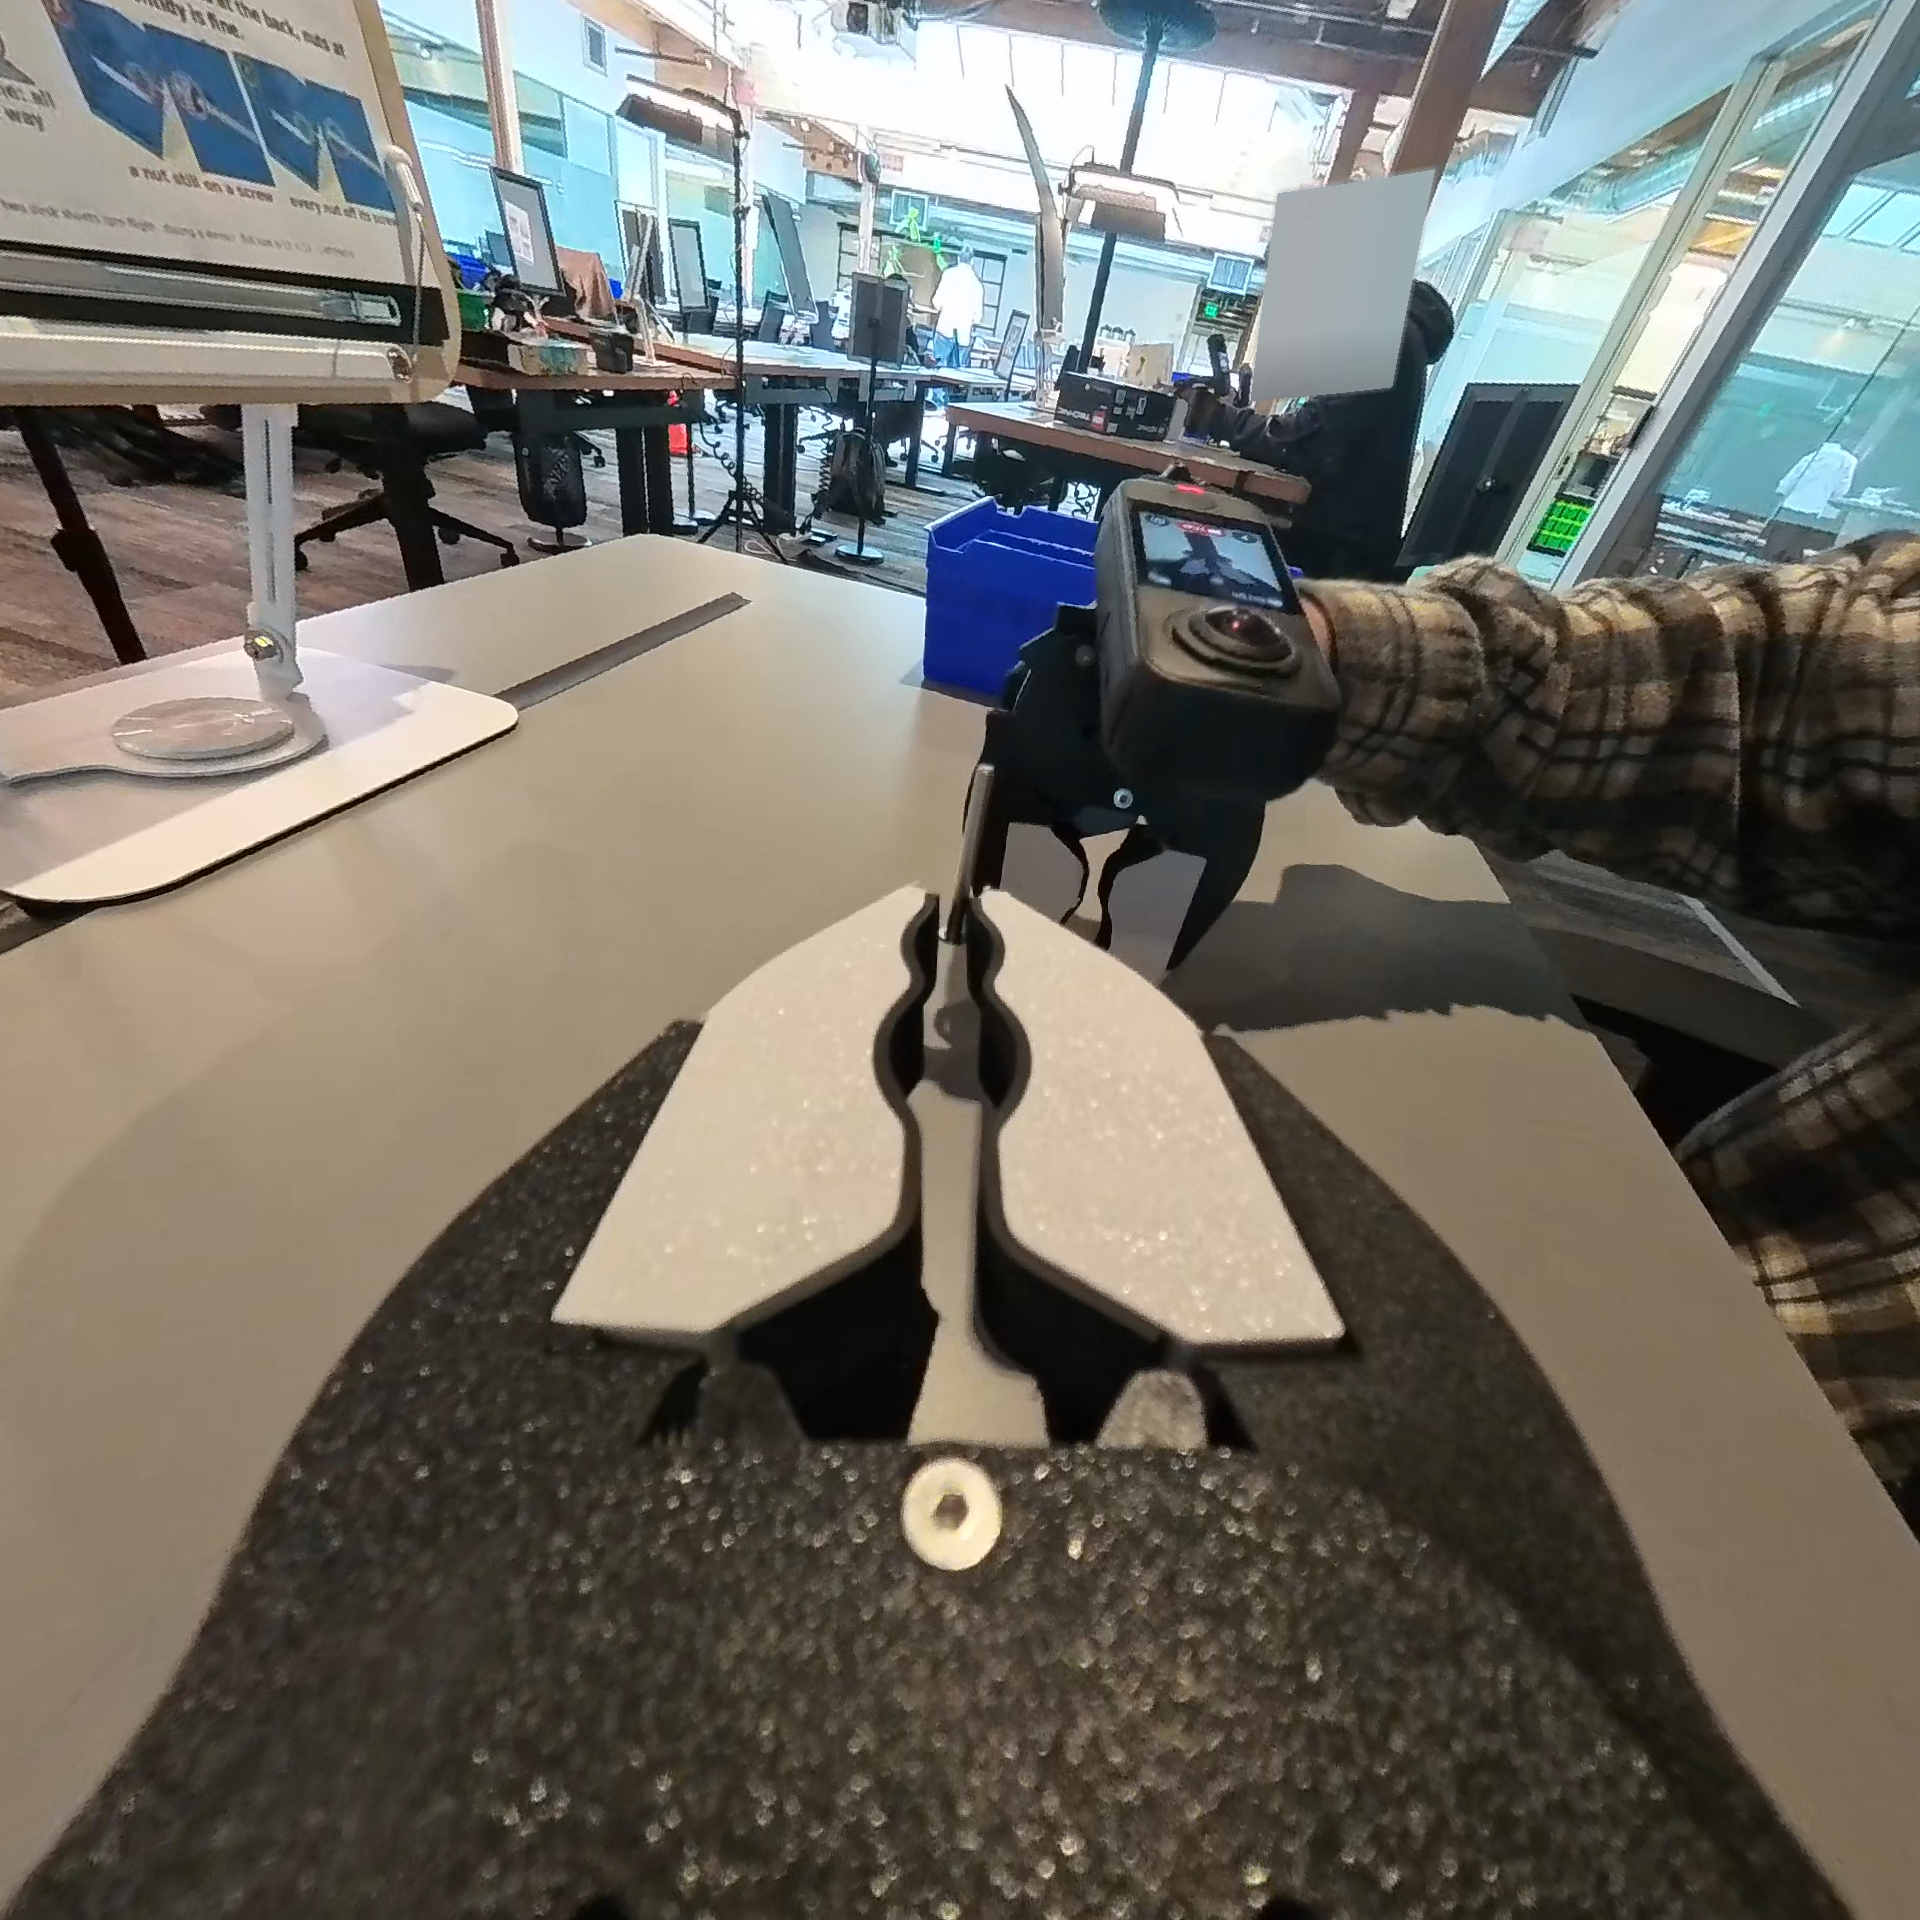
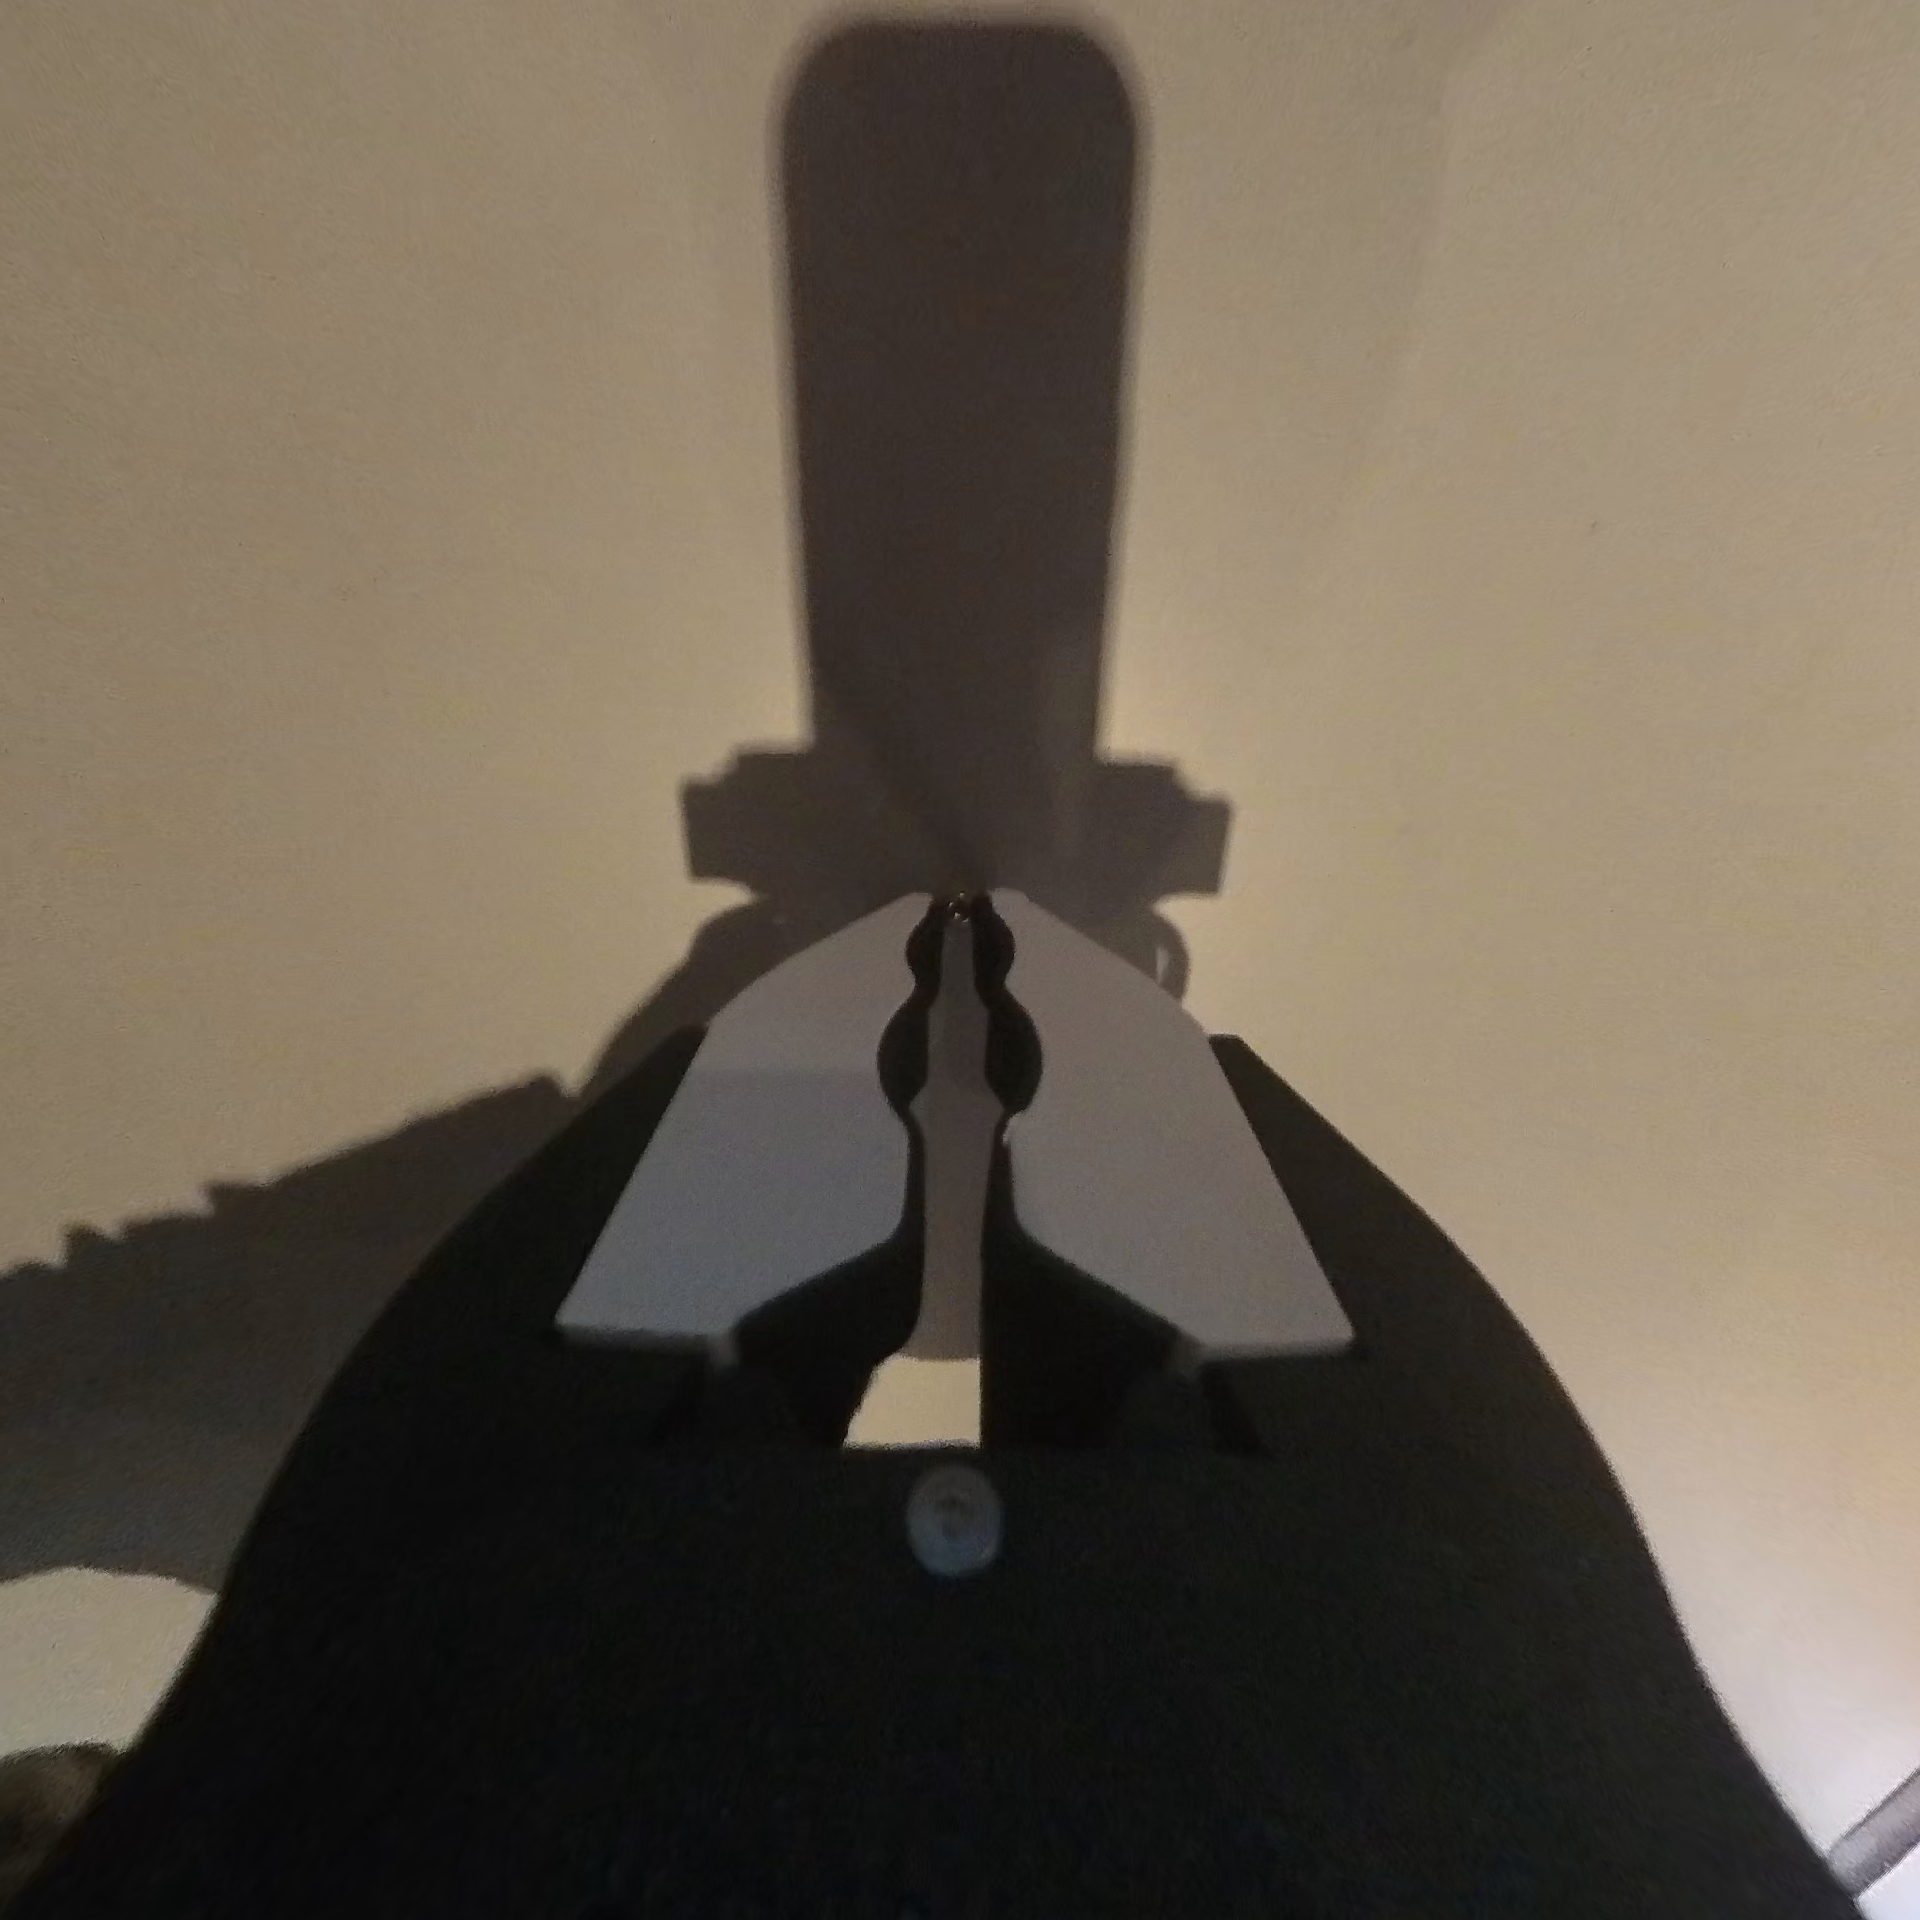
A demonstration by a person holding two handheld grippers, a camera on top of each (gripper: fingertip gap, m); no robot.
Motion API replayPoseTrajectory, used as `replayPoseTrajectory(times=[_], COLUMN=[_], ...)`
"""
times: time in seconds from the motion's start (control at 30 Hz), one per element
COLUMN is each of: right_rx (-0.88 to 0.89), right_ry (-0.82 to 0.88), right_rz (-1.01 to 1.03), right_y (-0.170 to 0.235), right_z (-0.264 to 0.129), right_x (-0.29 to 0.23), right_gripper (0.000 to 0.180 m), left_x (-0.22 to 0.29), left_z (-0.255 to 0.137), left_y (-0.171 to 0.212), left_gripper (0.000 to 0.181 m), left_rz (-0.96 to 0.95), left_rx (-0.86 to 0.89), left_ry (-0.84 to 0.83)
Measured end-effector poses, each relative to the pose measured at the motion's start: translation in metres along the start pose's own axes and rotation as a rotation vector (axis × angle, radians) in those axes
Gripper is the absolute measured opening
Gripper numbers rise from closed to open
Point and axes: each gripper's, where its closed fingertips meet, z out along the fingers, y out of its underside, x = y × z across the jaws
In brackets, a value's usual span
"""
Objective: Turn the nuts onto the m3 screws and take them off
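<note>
My left gripper [image 1: 954, 925] is shut on a thin metal screw [image 1: 971, 842], which sticks up and forward out of its fingertips above the grey table [image 1: 520, 987]. My right gripper [image 1: 1117, 920] shows just beyond it in the left wrist view, pointing down at the table with one fingertip [image 1: 1184, 945] close to the surface. In the dim right wrist view, the right gripper [image 2: 961, 914] looks straight down at the table, its jaws nearly together on a tiny nut [image 2: 961, 906] at the tips. Its own shadow [image 2: 956, 468] falls ahead.
A white stand [image 1: 260, 665] holding an instruction sheet is at the left. A blue bin [image 1: 997, 603] sits behind the right gripper. A plaid sleeve [image 1: 1610, 717] comes in from the right. The table's right edge [image 1: 1662, 1101] is near.
</note>
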Motion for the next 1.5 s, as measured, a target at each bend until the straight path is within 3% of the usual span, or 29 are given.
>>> replayPoseTrajectory(times=[0.03,0.2,0.37,0.6,0.9,1.5], right_rx=[0.009,0.066,0.149,0.221,0.189,0.191], right_ry=[0.005,0.000,0.049,0.115,0.117,0.095], right_rz=[0.003,0.052,0.067,-0.035,-0.110,-0.125], right_y=[0.000,0.005,-0.006,-0.059,-0.087,-0.091], right_z=[0.000,-0.011,-0.068,-0.137,-0.138,-0.124], right_x=[0.001,0.001,0.002,0.000,0.000,0.007], right_gripper=[0.005,0.005,0.005,0.005,0.005,0.005], left_x=[0.000,0.003,0.016,0.035,0.038,0.037], left_z=[0.000,0.006,0.018,0.031,0.032,0.032], left_y=[0.000,0.007,0.013,0.019,0.018,0.018], left_gripper=[0.004,0.004,0.004,0.004,0.004,0.004], left_rz=[0.002,0.017,0.035,0.081,0.075,0.072], left_rx=[-0.003,-0.034,-0.066,-0.103,-0.099,-0.104], left_ry=[-0.001,0.001,0.030,0.061,0.070,0.070])
